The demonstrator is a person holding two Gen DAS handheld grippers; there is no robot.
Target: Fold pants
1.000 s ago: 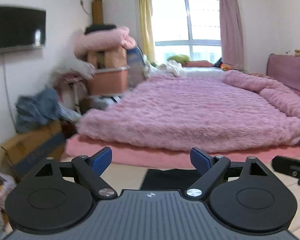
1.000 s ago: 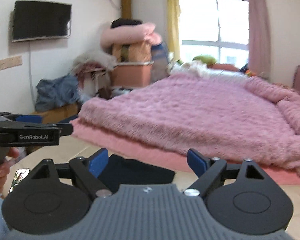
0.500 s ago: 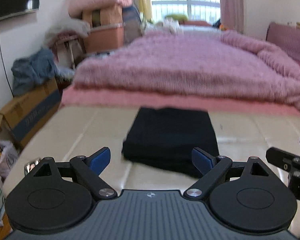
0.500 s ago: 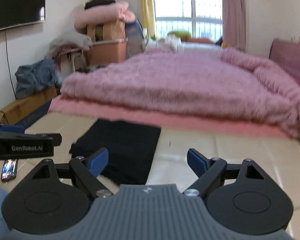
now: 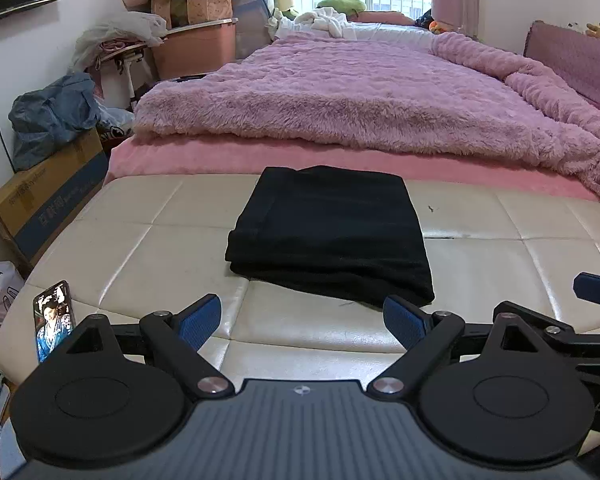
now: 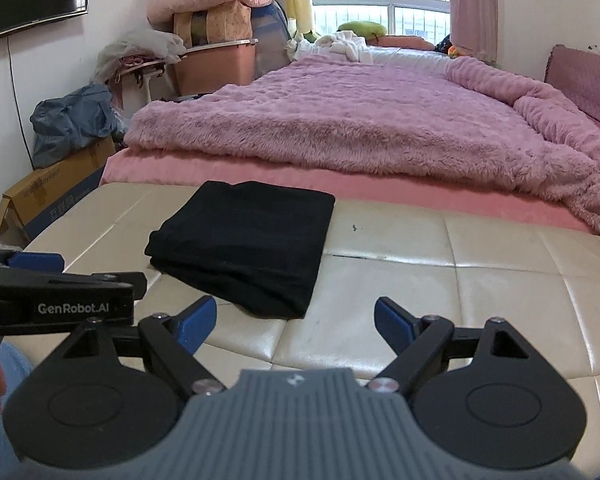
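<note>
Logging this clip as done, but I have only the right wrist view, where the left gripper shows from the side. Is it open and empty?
Observer: Yes. In the left wrist view the left gripper is open with nothing between its fingers. The folded pants lie just ahead of it, untouched.
Operator: Is anything else on the bench that I miss?
Observer: A phone with its screen lit sits at the near left edge of the bench, apart from the pants.
</note>
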